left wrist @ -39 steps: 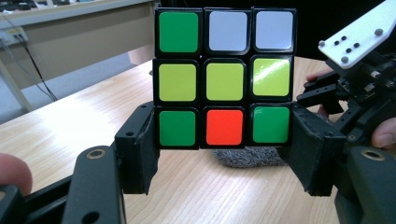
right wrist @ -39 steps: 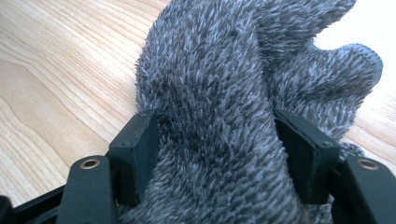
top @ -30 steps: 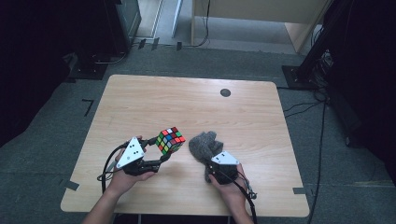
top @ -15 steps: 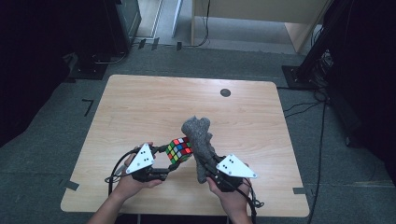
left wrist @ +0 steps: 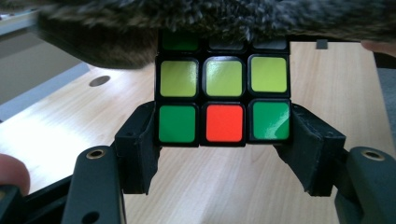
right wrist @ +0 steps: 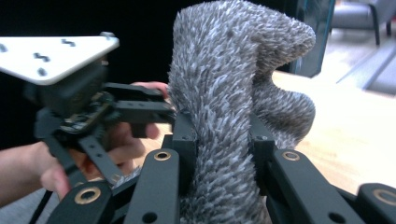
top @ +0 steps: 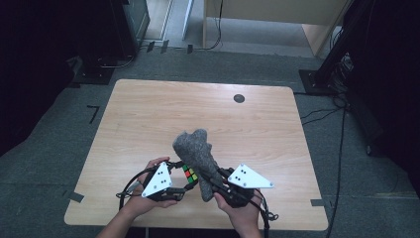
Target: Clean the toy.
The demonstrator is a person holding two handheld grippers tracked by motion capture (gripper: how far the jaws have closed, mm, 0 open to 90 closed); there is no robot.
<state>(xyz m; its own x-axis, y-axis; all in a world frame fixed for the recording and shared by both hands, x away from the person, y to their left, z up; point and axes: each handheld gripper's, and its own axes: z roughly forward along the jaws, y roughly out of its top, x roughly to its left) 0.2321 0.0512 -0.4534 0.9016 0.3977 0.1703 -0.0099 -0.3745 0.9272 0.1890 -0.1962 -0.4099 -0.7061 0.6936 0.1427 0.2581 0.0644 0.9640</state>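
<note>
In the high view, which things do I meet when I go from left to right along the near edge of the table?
Left tongs → puzzle cube → grey fuzzy cloth → right tongs.

High view overhead, facing forward; tongs views close, level, sharing cube (left wrist: 224, 93)
</note>
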